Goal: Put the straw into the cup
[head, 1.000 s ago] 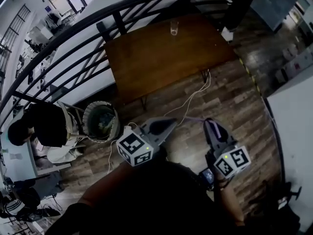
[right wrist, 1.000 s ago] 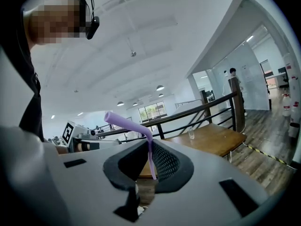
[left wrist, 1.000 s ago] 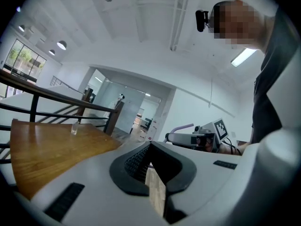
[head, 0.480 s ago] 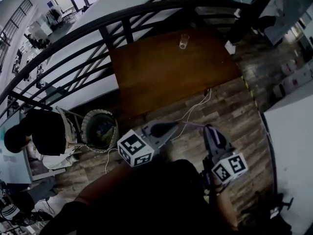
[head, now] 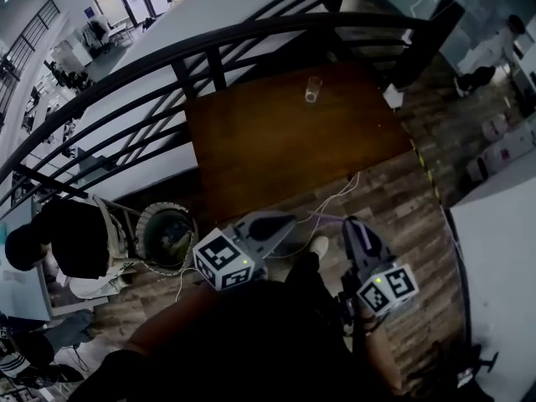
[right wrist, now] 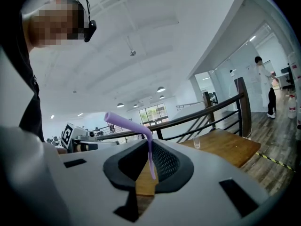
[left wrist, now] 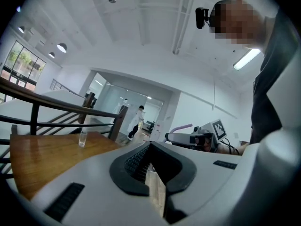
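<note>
You've stepped nearer: the cup (head: 312, 90) on the surface (head: 268, 145) is closer, but well ahead of both tongs. Right tongs (right wrist: 149, 166) pinch the straw (right wrist: 149, 149); left tongs (left wrist: 151, 167) seem closed, empty. Keep approaching.

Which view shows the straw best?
Right gripper view: the straw is close and centred, clamped in the right gripper, its bent top clear. The head view shows only a thin purple line; the left gripper view a small distant piece.
</note>
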A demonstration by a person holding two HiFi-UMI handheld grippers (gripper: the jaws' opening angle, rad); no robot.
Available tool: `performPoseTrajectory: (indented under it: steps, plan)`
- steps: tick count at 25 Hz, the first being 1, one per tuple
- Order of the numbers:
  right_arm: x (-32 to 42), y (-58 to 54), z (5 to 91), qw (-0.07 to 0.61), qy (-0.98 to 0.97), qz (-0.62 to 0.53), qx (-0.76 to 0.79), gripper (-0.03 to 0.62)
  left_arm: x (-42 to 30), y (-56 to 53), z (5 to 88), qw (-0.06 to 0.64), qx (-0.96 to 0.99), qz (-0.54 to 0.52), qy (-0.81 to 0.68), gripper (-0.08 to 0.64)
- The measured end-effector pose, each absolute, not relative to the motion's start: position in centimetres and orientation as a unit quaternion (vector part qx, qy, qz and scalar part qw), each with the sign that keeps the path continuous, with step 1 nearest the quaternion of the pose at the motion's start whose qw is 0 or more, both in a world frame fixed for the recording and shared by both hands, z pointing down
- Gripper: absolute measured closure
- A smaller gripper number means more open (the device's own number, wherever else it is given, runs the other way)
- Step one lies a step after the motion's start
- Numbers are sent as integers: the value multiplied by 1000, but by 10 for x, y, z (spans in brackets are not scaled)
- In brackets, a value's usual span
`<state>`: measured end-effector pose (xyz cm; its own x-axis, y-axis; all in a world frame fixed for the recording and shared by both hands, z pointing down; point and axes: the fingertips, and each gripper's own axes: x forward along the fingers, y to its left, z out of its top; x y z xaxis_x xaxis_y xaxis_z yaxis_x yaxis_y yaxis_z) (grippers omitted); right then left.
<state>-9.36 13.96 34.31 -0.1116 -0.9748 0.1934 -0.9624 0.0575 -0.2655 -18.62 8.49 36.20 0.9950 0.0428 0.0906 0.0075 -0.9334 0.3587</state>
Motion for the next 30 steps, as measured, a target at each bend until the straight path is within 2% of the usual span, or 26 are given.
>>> performPoseTrajectory:
  steps: [7,22,30]
  plan:
    - [-36,101,337,17,745,-162,-647,555,-141,52,364,188,981,49,-24,551]
    - [156,55,348,21,766,-179,-617,555,43,4,370,198,976,62,-73,549]
    - [214,44,347,11,789,-176,-588,555,84,-3,375,200,970,71,-115,549]
